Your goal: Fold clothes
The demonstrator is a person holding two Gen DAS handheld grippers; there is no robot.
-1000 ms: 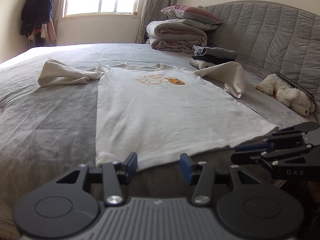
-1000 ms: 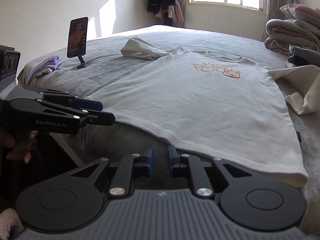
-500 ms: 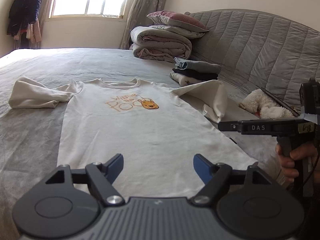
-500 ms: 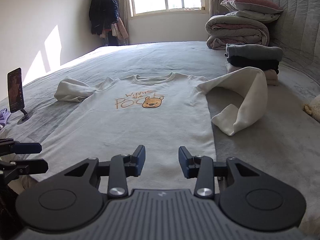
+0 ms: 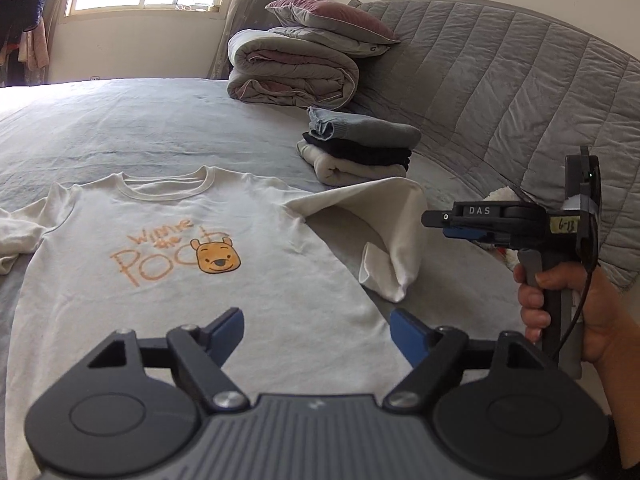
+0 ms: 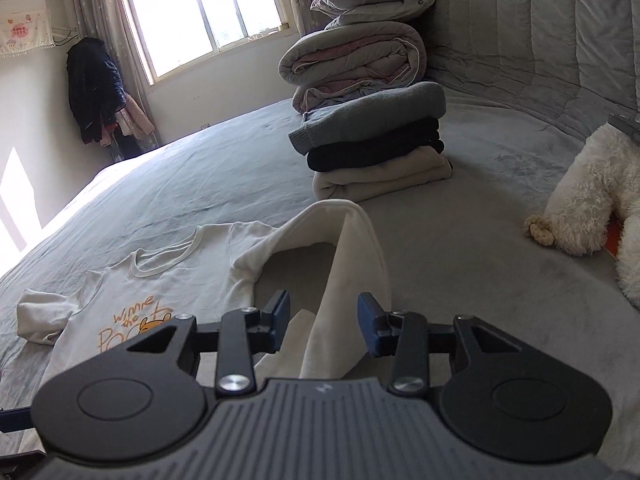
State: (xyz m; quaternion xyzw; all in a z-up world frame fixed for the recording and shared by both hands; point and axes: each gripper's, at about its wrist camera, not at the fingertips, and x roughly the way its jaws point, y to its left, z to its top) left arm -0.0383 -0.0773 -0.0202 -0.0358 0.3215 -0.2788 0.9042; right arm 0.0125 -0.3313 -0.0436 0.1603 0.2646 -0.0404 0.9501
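Note:
A cream long-sleeved shirt (image 5: 168, 280) with an orange bear print lies flat, front up, on the grey bed (image 5: 140, 128). Its right sleeve (image 5: 394, 232) is bent back on itself beside the body. My left gripper (image 5: 318, 330) hovers open above the shirt's lower body, nothing between its fingers. My right gripper (image 6: 323, 322) is open over the bent sleeve (image 6: 352, 264), which runs between its blue pads (image 6: 370, 318) without being clamped. In the left wrist view the right gripper (image 5: 460, 228) shows side-on, held by a hand (image 5: 560, 300). The shirt's left sleeve (image 6: 40, 318) lies bunched.
A stack of three folded garments (image 6: 372, 144) stands just beyond the sleeve. Behind it are rolled quilts and pillows (image 5: 296, 68) against the padded headboard (image 5: 520, 100). A white plush toy (image 6: 592, 188) lies at the right. Dark coats (image 6: 94, 92) hang by the window.
Both grippers have moved forward over the bed and opened wider. The right one swung right, from over the shirt's body to over the bent sleeve. The shirt has not moved.

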